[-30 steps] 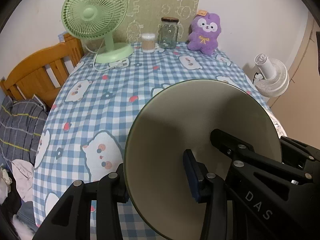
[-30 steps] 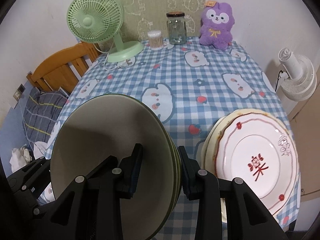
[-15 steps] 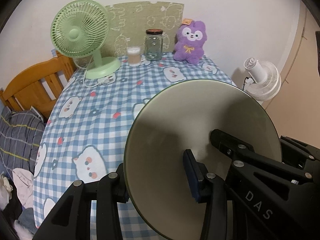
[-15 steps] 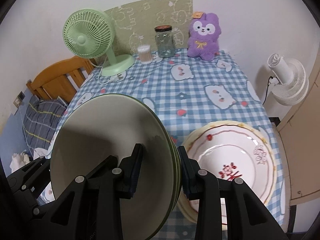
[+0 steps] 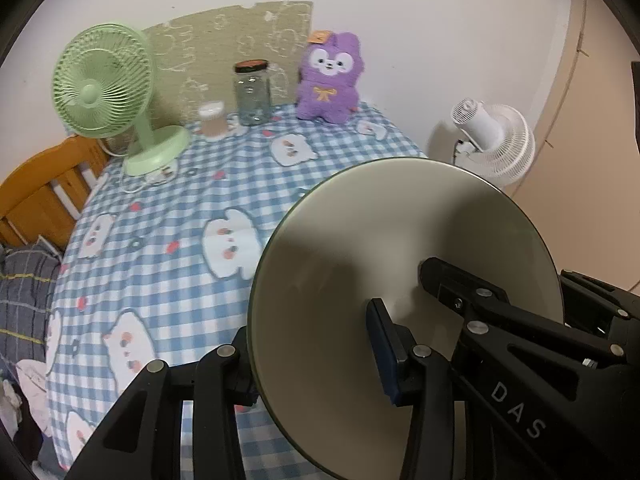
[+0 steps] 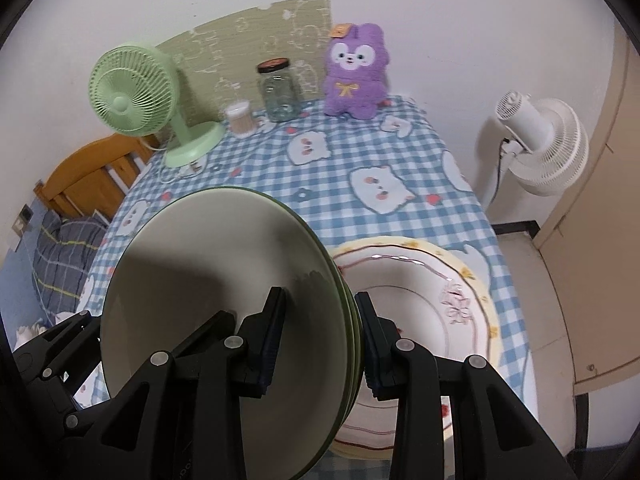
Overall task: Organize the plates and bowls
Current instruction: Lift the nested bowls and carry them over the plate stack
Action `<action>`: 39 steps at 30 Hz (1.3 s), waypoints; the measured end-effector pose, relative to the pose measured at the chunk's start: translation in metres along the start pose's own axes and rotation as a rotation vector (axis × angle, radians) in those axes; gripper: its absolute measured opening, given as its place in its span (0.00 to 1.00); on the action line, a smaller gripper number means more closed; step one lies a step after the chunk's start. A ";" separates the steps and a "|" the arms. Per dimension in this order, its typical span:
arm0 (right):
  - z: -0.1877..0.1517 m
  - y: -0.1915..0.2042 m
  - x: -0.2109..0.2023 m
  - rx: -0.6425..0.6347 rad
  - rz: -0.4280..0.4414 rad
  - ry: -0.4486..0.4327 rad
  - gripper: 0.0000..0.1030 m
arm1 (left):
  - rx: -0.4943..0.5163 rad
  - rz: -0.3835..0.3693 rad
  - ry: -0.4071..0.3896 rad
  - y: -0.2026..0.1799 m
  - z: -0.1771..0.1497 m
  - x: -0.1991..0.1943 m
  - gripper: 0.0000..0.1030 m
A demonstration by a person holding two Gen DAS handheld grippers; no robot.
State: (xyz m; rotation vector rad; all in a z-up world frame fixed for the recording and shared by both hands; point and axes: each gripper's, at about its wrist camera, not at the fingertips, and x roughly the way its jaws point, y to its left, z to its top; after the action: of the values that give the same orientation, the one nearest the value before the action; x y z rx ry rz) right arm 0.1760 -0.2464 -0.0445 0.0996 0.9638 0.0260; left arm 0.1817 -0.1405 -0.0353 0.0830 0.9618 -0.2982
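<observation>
My left gripper (image 5: 316, 364) and right gripper (image 6: 318, 344) both clamp the green plates (image 6: 224, 312) on edge, rims toward twelve o'clock.

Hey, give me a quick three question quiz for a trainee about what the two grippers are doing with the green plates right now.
1. True or false: the left gripper is open and holds nothing.
2. Multiple choice: in the right wrist view, what lies on the tablecloth just right of the right gripper? A) a glass jar B) a stack of white floral plates C) a bowl of fruit
3. Fill in: the right gripper clamps a stack of green plates held on ____, not flat.

Key
1. False: it is shut on a green plate.
2. B: the white floral plates.
3. Edge.
</observation>
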 end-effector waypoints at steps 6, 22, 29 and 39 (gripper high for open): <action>-0.004 -0.026 0.002 0.035 -0.019 0.016 0.36 | 0.026 -0.030 0.021 -0.021 0.000 0.012 0.43; -0.015 -0.080 0.019 0.128 -0.061 0.067 0.36 | 0.099 -0.075 0.095 -0.063 0.005 0.046 0.43; -0.013 -0.087 0.028 0.143 -0.059 0.076 0.36 | 0.117 -0.073 0.104 -0.067 0.011 0.055 0.43; -0.013 -0.094 0.033 0.157 -0.033 0.089 0.38 | 0.139 -0.072 0.088 -0.070 0.010 0.055 0.42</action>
State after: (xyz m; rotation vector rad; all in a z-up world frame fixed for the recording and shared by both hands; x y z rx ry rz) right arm 0.1822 -0.3367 -0.0875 0.2287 1.0551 -0.0763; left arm 0.1990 -0.2213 -0.0704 0.1898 1.0323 -0.4307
